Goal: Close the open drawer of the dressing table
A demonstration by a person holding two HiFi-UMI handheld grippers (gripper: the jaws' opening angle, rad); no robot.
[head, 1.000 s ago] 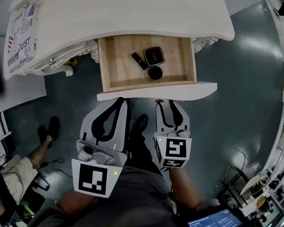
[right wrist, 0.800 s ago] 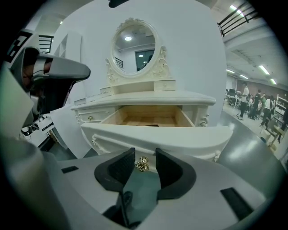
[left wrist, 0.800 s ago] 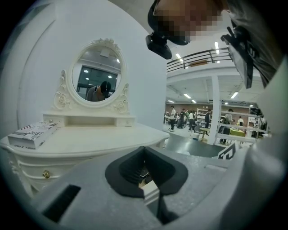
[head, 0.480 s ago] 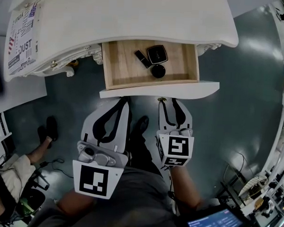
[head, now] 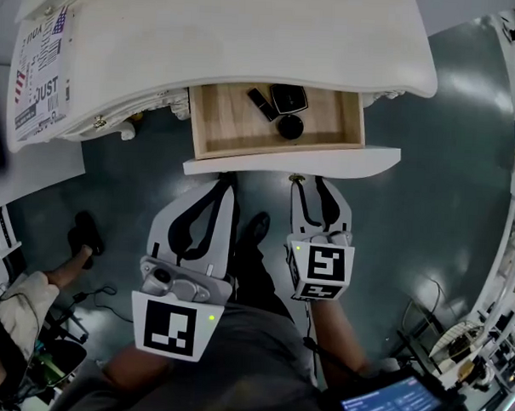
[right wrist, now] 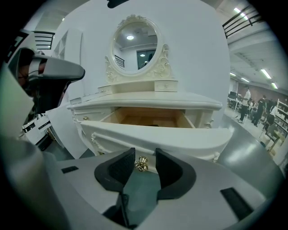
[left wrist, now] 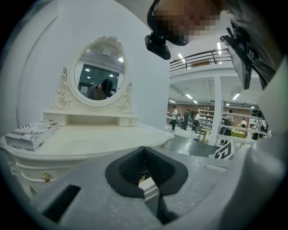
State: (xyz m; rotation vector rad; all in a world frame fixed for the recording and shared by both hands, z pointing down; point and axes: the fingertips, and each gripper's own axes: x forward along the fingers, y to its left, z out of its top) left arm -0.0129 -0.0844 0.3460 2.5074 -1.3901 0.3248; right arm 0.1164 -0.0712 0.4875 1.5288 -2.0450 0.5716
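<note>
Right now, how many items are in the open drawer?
3: a black tube at the back, a square compact beside it, a round black case in front. The tabletop may hide more.

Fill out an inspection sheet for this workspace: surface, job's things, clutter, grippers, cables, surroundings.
Surface: white table top, bare but for a book at its left end.
Job's things: drawer part open; gold knob on its front.
Clutter: in the drawer, a black stick, a square case and a round black item.
Grippers: left gripper shut, empty, tips near the drawer front, contact unclear; right gripper open, knob between its fingers, not gripped.
Cables: a cable on the floor, lower left.
Surroundings: oval mirror; another person's leg at left.
</note>
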